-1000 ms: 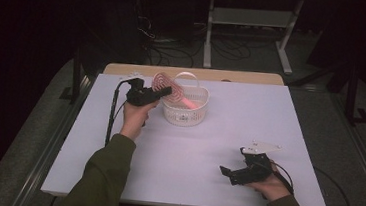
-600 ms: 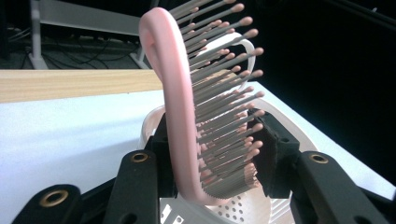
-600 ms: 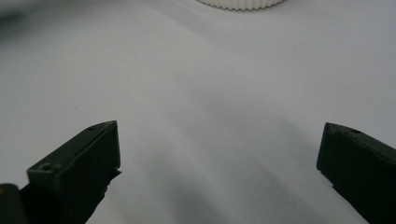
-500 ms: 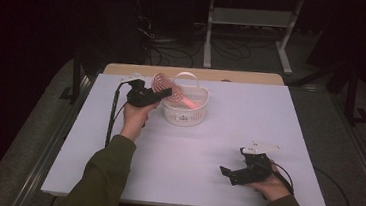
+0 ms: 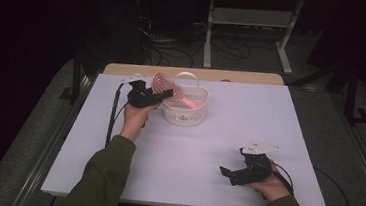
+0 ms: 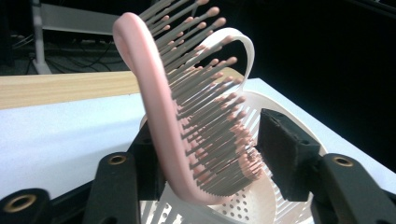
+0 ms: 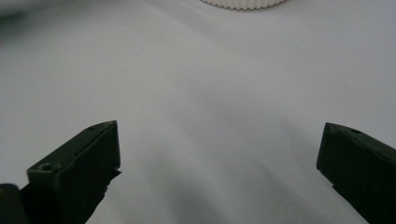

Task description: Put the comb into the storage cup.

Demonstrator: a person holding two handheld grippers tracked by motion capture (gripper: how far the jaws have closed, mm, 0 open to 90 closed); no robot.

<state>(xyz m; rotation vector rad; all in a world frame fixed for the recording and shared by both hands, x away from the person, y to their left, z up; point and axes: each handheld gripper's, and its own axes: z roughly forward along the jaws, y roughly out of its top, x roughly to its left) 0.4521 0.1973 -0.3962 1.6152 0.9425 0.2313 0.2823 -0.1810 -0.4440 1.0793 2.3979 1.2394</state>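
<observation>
Here the left gripper (image 5: 164, 94) sits at the near-left rim of the basket (image 5: 184, 114), and its jaws have just been opening: the pink brush (image 6: 187, 121) stands between them, its back against the left jaw, while the right jaw stands off from the bristle tips with a small gap. So the grip looks released rather than firm; the brush leans half over the basket, head up past the jaw tips, handle pointing down and ahead into the bowl. The step in hand appears to be letting the brush go into the basket. To do it well, the jaws should probably spread further before the hand pulls back, or the bristles may snag the right jaw and drag the brush out. A straight retreat along the jaws' own line, away from the rim, seems safest, since the light basket could tip. The right gripper (image 5: 231, 174) rests well apart on the table (image 5: 295, 118), jaws wide, nothing between them.
</observation>
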